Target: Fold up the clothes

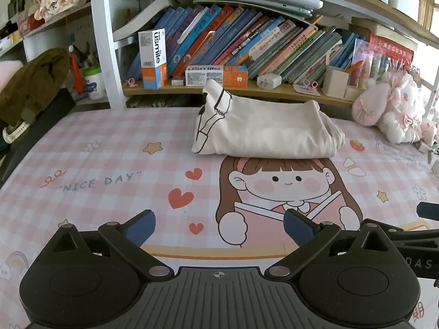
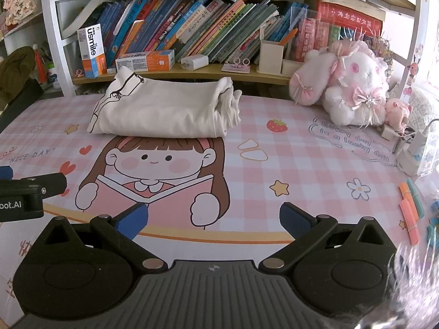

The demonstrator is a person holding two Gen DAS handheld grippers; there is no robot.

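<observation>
A cream-white garment [image 1: 263, 131] with a black line print lies folded into a thick bundle at the far side of the pink checked desk mat [image 1: 109, 164], just above the cartoon girl's head. The right wrist view shows the same garment [image 2: 162, 109], its layered edges at the right end. My left gripper [image 1: 219, 226] is open over the mat's near part, well short of the garment, with nothing between its blue pads. My right gripper [image 2: 214, 219] is also open and empty, over the cartoon book. The left gripper's side shows at the left edge of the right view.
A bookshelf [image 1: 247, 90] with leaning books and toothpaste boxes [image 1: 153, 57] runs behind the desk. Pink-and-white plush toys [image 2: 351, 85] sit at the back right. Chargers and cables [image 2: 411, 150] and coloured highlighters [image 2: 410, 213] lie at the right edge. An olive jacket [image 1: 30, 82] hangs left.
</observation>
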